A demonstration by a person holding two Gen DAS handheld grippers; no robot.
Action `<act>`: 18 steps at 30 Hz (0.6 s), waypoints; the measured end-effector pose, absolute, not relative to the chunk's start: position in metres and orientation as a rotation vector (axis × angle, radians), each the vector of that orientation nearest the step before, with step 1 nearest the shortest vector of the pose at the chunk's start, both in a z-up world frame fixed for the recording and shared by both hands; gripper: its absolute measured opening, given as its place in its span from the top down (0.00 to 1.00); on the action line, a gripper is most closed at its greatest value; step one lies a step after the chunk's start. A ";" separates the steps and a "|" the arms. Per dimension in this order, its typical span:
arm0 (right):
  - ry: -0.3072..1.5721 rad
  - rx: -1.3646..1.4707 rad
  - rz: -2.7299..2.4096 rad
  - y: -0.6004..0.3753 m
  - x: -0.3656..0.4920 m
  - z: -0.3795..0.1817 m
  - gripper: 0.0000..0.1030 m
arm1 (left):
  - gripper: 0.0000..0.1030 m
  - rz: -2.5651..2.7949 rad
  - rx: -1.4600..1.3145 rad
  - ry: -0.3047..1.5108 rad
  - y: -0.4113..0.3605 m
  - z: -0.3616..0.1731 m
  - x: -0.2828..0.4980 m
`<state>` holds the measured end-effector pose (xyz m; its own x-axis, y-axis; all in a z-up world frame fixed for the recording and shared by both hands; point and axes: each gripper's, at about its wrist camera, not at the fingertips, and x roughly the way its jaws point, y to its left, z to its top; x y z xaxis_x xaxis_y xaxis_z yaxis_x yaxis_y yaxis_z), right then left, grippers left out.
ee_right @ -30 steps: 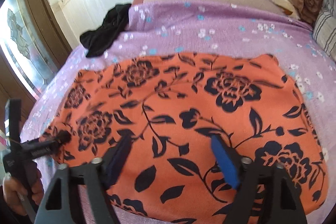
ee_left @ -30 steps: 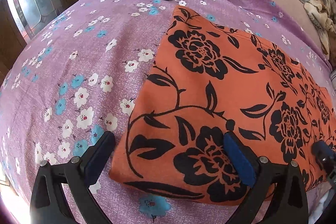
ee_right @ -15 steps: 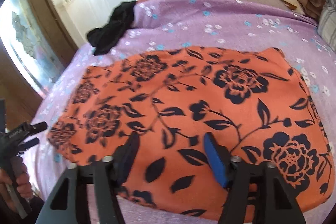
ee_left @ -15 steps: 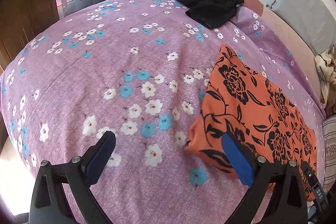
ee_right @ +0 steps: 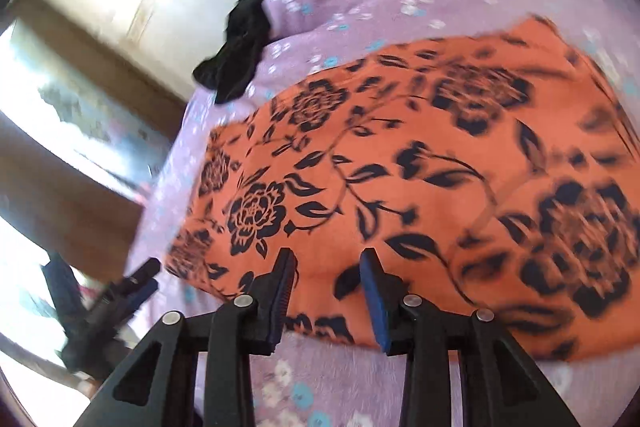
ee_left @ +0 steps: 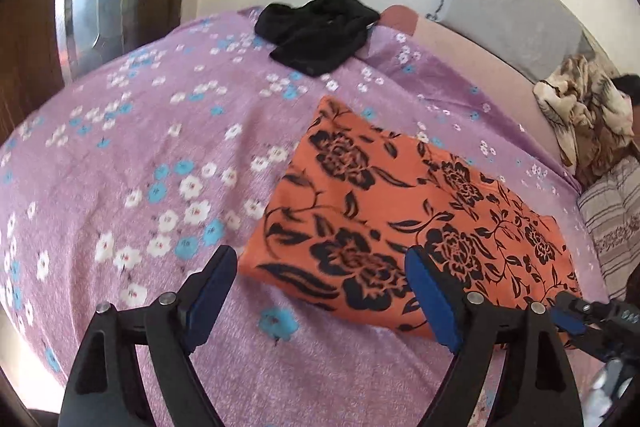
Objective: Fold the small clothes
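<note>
We see a bed under a purple flowered sheet [ee_left: 132,155], with a black garment [ee_left: 320,35] at its far edge, top centre. The orange cloth [ee_left: 400,211] lies folded flat, centre to right. Our left tongs [ee_left: 320,291] are spread wide and closing, its near left corner between the pads, untouched. Our right tongs [ee_right: 328,287] stand part-open over its near edge, pinching nothing.

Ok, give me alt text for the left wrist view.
An orange floral garment lies folded on a purple flowered bedsheet, the left gripper closing above its near corner, touching nothing. A black garment sits beyond.
</note>
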<state>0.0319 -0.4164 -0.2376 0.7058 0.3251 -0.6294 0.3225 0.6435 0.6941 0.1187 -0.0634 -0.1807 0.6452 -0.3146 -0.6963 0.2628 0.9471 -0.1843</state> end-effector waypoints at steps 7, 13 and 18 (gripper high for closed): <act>0.643 1.231 -0.140 -0.456 -0.069 -0.251 0.25 | 0.16 -0.393 0.000 0.824 -0.108 -0.186 0.126; 0.612 1.372 -0.248 -0.477 -0.100 -0.284 0.25 | 0.16 -0.359 0.055 0.886 -0.112 -0.209 0.134; 0.531 1.333 -0.290 -0.498 -0.082 -0.289 0.25 | 0.13 -0.343 0.179 0.887 -0.124 -0.221 0.130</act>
